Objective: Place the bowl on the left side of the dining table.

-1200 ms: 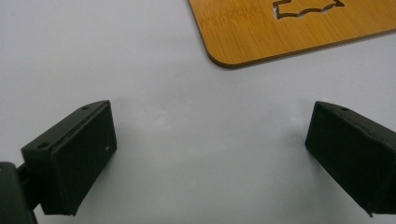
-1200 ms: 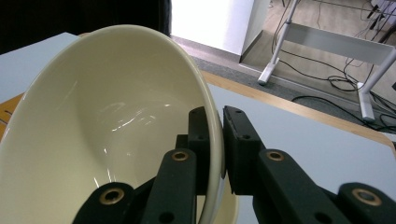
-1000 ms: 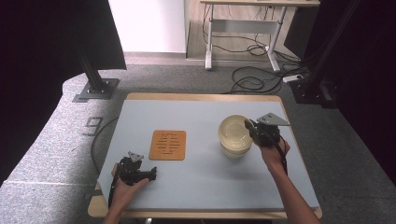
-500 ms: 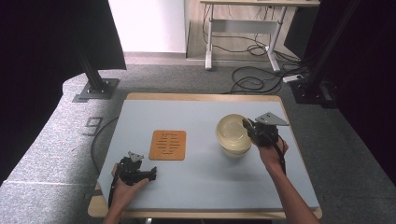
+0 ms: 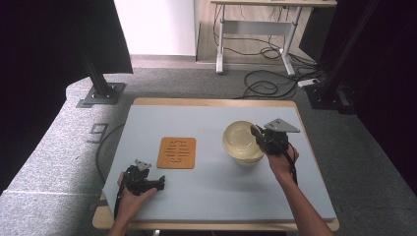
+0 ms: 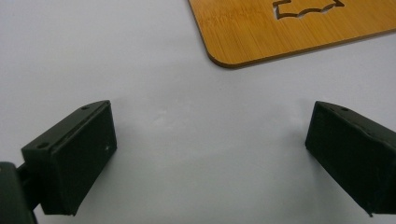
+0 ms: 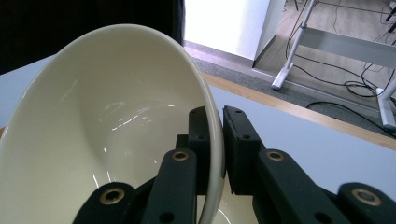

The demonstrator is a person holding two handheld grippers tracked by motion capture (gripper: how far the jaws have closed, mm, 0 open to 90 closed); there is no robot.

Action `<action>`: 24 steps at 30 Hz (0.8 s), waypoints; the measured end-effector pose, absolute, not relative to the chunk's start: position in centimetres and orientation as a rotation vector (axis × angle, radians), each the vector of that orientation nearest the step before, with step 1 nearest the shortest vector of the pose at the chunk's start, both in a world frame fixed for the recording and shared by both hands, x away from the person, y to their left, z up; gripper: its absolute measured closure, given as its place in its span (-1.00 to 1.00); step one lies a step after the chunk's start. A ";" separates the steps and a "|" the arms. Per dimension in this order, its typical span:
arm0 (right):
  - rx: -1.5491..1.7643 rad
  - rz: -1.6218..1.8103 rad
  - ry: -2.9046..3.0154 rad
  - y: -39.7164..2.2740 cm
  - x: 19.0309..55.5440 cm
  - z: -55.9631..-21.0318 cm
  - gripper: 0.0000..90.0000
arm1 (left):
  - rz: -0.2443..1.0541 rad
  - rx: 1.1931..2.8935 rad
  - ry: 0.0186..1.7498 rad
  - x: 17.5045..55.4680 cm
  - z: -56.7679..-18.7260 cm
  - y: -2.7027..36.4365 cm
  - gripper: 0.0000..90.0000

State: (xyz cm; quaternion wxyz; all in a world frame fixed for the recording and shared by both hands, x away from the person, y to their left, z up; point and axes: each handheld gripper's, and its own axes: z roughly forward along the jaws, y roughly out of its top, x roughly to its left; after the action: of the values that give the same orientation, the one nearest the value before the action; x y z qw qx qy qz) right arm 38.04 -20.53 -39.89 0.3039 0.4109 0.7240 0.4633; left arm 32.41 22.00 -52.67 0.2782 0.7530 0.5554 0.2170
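A cream bowl (image 5: 240, 140) is at the right of the blue table, and my right gripper (image 5: 259, 133) is shut on its right rim. In the right gripper view the two jaws pinch the thin rim, one inside the bowl (image 7: 107, 130) and one outside, at my right gripper (image 7: 215, 119). A wooden trivet (image 5: 177, 152) with cut-out slots lies flat at centre left. My left gripper (image 5: 158, 183) rests near the front left edge. In the left gripper view my left gripper (image 6: 210, 154) stands open over bare table, just short of a corner of the trivet (image 6: 299, 28).
The table (image 5: 211, 191) has a wooden border, with grey carpet around it. A black stand base (image 5: 101, 93) sits on the floor at the back left. A desk frame (image 5: 255, 29) and loose cables (image 5: 275, 83) lie beyond the far edge.
My right gripper and the bowl have edged slightly to the left. The left gripper and the trivet are where they were.
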 end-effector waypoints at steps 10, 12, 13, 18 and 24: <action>1.082 1.227 1.926 -19.9 38.1 -40.0 0.83 | 0.582 2.021 1.491 32.4 -52.7 22.0 -0.95; 1.081 1.232 1.930 -19.7 38.1 -40.0 0.83 | 0.582 2.021 1.491 32.4 -52.7 22.0 -0.95; 1.079 1.232 1.931 -19.6 38.1 -40.1 0.83 | 0.582 2.021 1.491 32.4 -52.7 22.0 -0.95; 1.074 1.239 1.933 -19.2 38.1 -40.1 0.83 | 0.582 2.021 1.491 32.4 -52.7 22.0 -0.95; 1.074 1.245 1.938 -18.9 38.1 -40.2 0.83 | 0.582 2.021 1.491 32.4 -52.7 22.0 -0.95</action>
State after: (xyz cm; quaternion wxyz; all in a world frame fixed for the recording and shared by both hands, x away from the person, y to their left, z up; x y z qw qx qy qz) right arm 38.13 -18.91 -40.23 0.2955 0.4037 0.7285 0.4678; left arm 32.41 22.01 -52.67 0.2783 0.7530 0.5555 0.2167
